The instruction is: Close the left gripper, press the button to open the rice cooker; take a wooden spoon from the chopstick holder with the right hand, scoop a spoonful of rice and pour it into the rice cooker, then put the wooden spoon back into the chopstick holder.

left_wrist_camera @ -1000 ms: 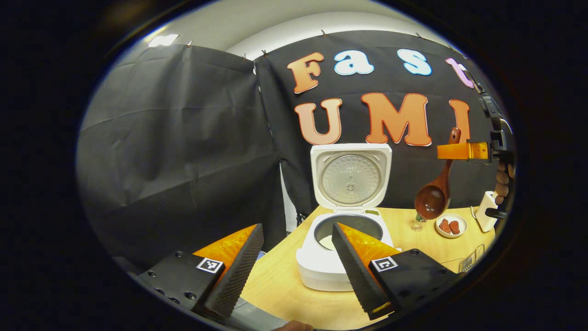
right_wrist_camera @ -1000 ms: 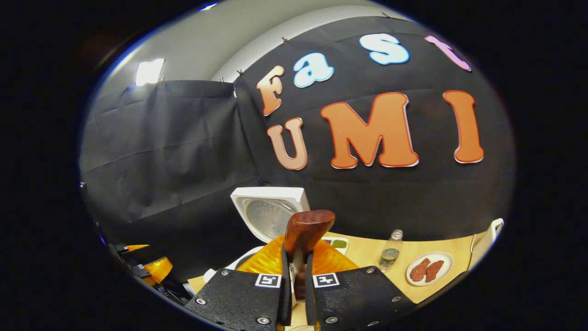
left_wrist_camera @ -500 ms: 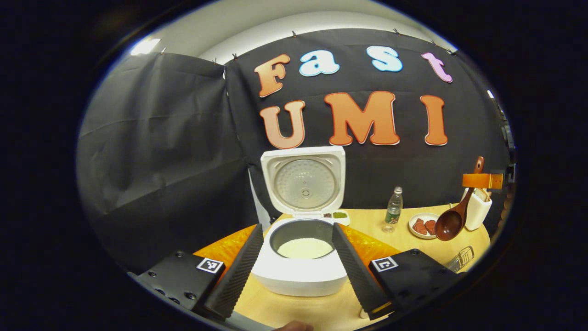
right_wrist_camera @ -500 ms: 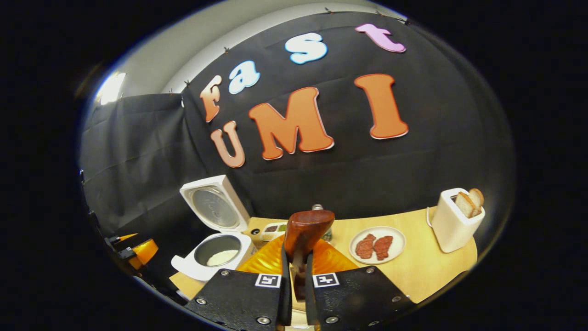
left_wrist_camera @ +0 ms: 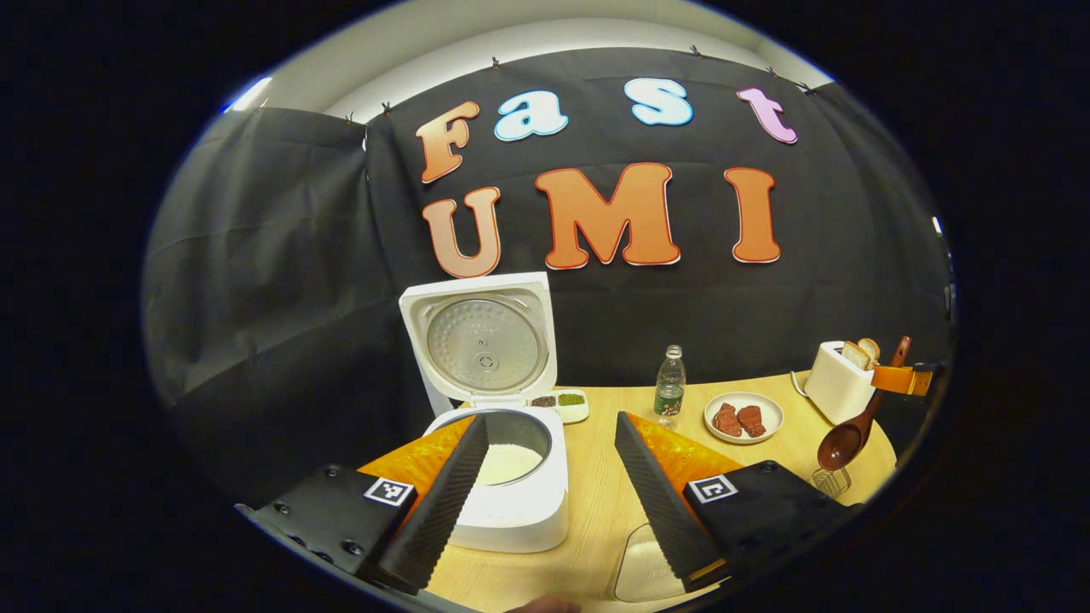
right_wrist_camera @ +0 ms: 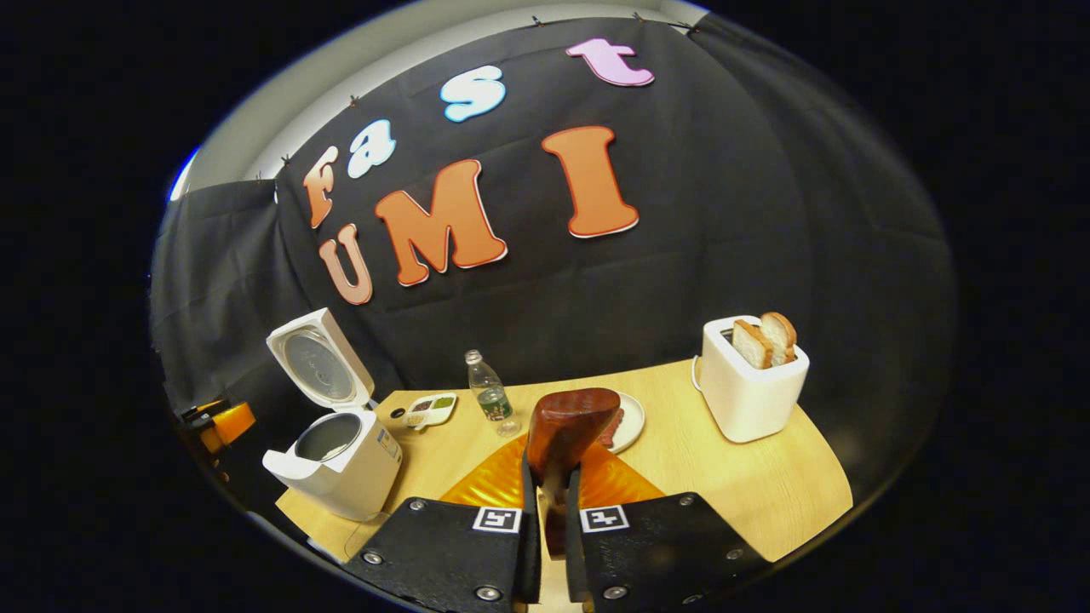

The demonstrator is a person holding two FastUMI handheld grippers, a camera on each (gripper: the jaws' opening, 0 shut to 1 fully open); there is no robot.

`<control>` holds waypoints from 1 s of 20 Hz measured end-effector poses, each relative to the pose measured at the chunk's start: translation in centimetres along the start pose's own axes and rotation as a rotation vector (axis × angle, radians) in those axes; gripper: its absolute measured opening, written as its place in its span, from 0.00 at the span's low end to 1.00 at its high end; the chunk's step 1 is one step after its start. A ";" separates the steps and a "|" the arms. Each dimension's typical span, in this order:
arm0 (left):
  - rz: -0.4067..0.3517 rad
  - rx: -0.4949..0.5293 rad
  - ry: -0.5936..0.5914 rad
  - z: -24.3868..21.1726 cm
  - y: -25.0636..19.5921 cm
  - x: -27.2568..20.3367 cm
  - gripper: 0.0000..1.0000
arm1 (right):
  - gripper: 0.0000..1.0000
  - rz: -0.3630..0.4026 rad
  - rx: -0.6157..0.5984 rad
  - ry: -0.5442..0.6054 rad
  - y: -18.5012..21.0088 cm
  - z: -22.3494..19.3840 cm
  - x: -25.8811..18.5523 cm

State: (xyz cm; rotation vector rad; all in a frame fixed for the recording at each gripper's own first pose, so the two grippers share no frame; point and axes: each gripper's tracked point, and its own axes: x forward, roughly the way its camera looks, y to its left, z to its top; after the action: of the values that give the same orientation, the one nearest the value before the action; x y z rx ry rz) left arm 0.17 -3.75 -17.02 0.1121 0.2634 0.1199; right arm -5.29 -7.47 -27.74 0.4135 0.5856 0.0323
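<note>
- At the far left, the cooker (left_wrist_camera: 502, 477) stands open on the tabletop (left_wrist_camera: 596, 502), lid (left_wrist_camera: 479, 340) upright and white rice (left_wrist_camera: 504, 464) in the pot; we judge the pouring done and treat that part as finished.
- The left gripper (left_wrist_camera: 545, 494) hangs in front of the cooker with its fingers (left_wrist_camera: 443, 502) spread wide and nothing between them; we leave it parked there, clear of the right hand's path.
- Moving right, a bottle (left_wrist_camera: 670, 392), a plate (left_wrist_camera: 743, 417) and a toaster (left_wrist_camera: 841, 379) stand well apart along the back of the tabletop; none lies in our way.
- At the right edge of the left gripper view, the spoon (left_wrist_camera: 851, 426) hangs bowl-down from the right gripper (right_wrist_camera: 546, 502), whose fingers are narrow and pinched on the handle.
- Just below the bowl sits a small wire holder (left_wrist_camera: 830, 481), which we take for the chopstick holder, though it is too small to be sure.
- The step in hand, as we judge it, is returning the spoon, so we keep it near upright, centre the bowl over the holder's mouth and lower straight.
- We release only once the bowl rests inside; a light wire holder may tip if we come in slanted.
</note>
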 end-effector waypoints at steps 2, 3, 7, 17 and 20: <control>0.012 0.001 0.000 0.1 0.1 -0.3 0.96 | 0.11 -0.014 0.008 0.011 -1.1 -0.8 -0.3; 0.022 0.003 -0.002 0.1 0.2 -0.4 1.00 | 0.11 -0.013 0.004 0.008 -1.5 -1.2 -0.4; 0.064 -0.018 0.004 -0.2 1.1 -0.9 0.96 | 0.11 -0.037 0.016 0.062 -3.4 -4.3 0.0; 0.150 -0.039 -0.001 0.5 4.2 -1.4 1.00 | 0.12 -0.053 0.076 0.121 -4.2 -9.1 1.4; 0.155 -0.050 0.002 0.5 5.1 -1.1 1.00 | 0.13 -0.066 0.128 0.139 -4.7 -10.2 1.6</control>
State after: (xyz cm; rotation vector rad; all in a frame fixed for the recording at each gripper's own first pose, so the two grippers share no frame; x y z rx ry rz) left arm -1.22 1.04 -15.61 0.0830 0.2533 0.2806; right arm -9.90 -7.77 -38.14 0.5186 0.7404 -0.0402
